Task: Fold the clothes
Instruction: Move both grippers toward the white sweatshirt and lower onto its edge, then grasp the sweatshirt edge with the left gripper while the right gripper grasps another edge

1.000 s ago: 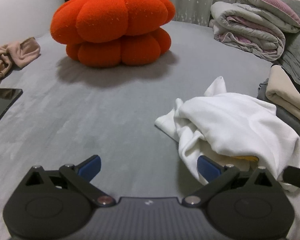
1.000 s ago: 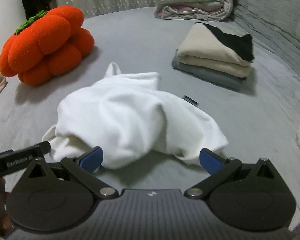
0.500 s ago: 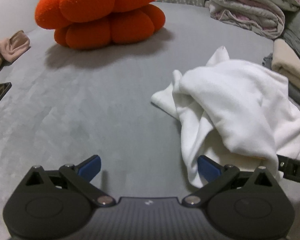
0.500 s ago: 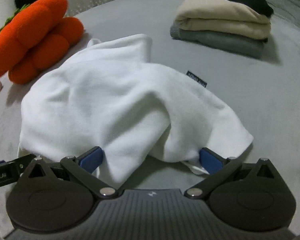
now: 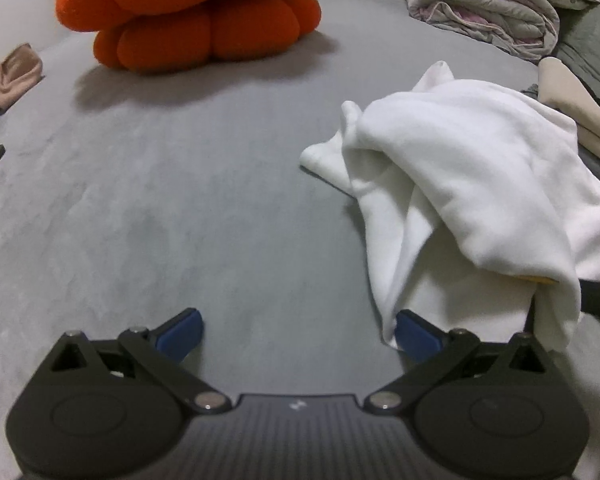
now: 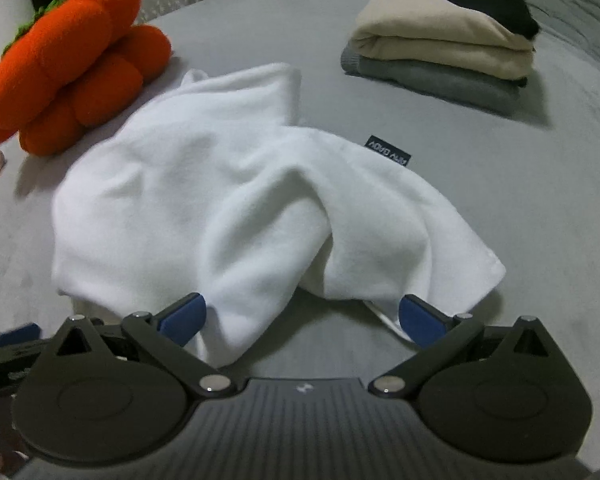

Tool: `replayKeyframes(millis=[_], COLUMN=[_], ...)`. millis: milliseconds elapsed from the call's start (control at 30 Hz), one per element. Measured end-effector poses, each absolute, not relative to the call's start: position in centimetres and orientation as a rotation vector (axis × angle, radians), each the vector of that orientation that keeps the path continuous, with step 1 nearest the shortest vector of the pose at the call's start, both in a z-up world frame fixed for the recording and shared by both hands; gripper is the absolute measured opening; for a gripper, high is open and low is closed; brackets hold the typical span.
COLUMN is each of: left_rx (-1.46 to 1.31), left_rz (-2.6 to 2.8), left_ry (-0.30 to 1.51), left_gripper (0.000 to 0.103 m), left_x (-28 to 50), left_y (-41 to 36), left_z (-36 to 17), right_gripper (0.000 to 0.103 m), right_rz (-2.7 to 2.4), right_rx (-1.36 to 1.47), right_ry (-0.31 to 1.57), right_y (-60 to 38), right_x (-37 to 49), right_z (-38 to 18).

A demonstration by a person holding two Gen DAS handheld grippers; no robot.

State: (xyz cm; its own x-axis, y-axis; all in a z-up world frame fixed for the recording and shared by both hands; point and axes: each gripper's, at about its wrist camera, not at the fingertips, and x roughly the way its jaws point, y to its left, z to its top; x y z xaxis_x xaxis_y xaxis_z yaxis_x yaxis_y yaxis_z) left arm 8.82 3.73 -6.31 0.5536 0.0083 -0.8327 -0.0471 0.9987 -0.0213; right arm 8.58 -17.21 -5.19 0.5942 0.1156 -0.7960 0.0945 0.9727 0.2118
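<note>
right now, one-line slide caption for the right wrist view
Open right gripper reaches the near edge of a crumpled white garment on a grey bed.

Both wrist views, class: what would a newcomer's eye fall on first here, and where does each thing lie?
First, the orange pumpkin cushion at the far left of the grey bed, bright against everything else. Next, the crumpled white garment heaped in the middle, right in front of the open right gripper and beside the open left gripper. Behind it, to the right, a neat stack of folded clothes.
</note>
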Motion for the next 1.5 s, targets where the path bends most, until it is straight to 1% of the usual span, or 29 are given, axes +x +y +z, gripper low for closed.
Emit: replayKeyframes(millis=[167, 233, 333, 433, 500, 567, 600, 633, 667, 700, 733, 767, 867, 1033, 1233, 1333, 1367, 1400, 1433, 1467, 1500], left_rx=[-0.089, -0.099, -0.125, -0.181, -0.229, -0.274, -0.289, -0.304, -0.32, -0.341, -0.353, -0.354, -0.374, -0.41, -0.405, -0.409, -0.408, -0.406, -0.401, -0.395, -0.389], left_rz=[0.048, 0.033, 0.019, -0.005, -0.041, -0.083, -0.102, -0.118, -0.133, -0.148, -0.154, -0.154, -0.156, -0.168, -0.171, -0.164, -0.16, -0.154, -0.146, -0.137, -0.127], left_ry=[0.994, 0.977, 0.947, 0.932, 0.915, 0.902, 0.906, 0.912, 0.914, 0.905, 0.894, 0.886, 0.851, 0.749, 0.63, 0.582, 0.569, 0.555, 0.542, 0.529, 0.519], left_gripper=[0.101, 0.097, 0.088, 0.073, 0.054, 0.047, 0.038, 0.031, 0.02, 0.015, 0.013, 0.006, 0.004, 0.003, 0.002, 0.002, 0.002, 0.002, 0.002, 0.002, 0.002], left_x=[8.9, 8.7, 8.5, 8.6, 8.6, 8.7, 8.6, 8.6, 8.5, 8.5, 8.4, 8.3, 8.1, 7.3, 5.6, 4.7, 4.4, 4.1, 3.8, 3.6, 3.4], left_y=[3.9, 3.9, 4.1, 4.4, 4.6, 4.8, 4.8, 4.8, 4.7, 4.7, 4.6, 4.6, 4.7, 5.0, 5.9, 6.7, 7.0, 7.3, 7.6, 7.9, 8.2], left_z=[-5.5, -5.2, -5.0, -4.8, -4.8, -4.8, -4.9, -5.0, -5.1, -5.3, -5.3, -5.3, -5.0, -3.3, -1.0, -0.2, 0.1, 0.3, 0.5, 0.7, 0.9], right_gripper=[0.103, 0.103, 0.103, 0.101, 0.096, 0.093, 0.092, 0.092, 0.092, 0.092, 0.092, 0.092, 0.092, 0.091, 0.082, 0.074, 0.069, 0.06, 0.055, 0.042, 0.025], right_rz=[0.058, 0.071, 0.115, 0.157, 0.165, 0.172, 0.175, 0.18, 0.183, 0.186, 0.188, 0.19, 0.197, 0.212, 0.228, 0.24, 0.245, 0.248, 0.251, 0.254, 0.259], right_rx=[0.29, 0.291, 0.279, 0.239, 0.207, 0.182, 0.177, 0.174, 0.172, 0.168, 0.162, 0.156, 0.144, 0.12, 0.098, 0.088, 0.084, 0.081, 0.078, 0.08, 0.085], right_ry=[0.896, 0.877, 0.842, 0.805, 0.794, 0.788, 0.787, 0.786, 0.782, 0.778, 0.772, 0.769, 0.762, 0.753, 0.738, 0.731, 0.73, 0.728, 0.725, 0.719, 0.713], right_y=[-17.1, -16.7, -15.8, -14.7, -14.2, -13.9, -13.8, -13.7, -13.7, -13.7, -13.6, -13.5, -13.2, -12.6, -11.9, -11.4, -11.3, -11.2, -11.1, -11.0, -11.1], right_x=[7.1, 6.6, 6.1, 5.6, 5.6, 5.6, 5.6, 5.6, 5.5, 5.4, 5.3, 5.3, 5.2, 5.1, 5.2, 5.3, 5.4, 5.4, 5.4, 5.5, 5.5], right_z=[-3.5, -3.1, -2.3, -1.6, -1.6, -1.6, -1.6, -1.6, -1.6, -1.6, -1.6, -1.6, -1.6, -1.8, -1.9, -2.0, -2.0, -2.1, -2.1, -2.1, -2.0])
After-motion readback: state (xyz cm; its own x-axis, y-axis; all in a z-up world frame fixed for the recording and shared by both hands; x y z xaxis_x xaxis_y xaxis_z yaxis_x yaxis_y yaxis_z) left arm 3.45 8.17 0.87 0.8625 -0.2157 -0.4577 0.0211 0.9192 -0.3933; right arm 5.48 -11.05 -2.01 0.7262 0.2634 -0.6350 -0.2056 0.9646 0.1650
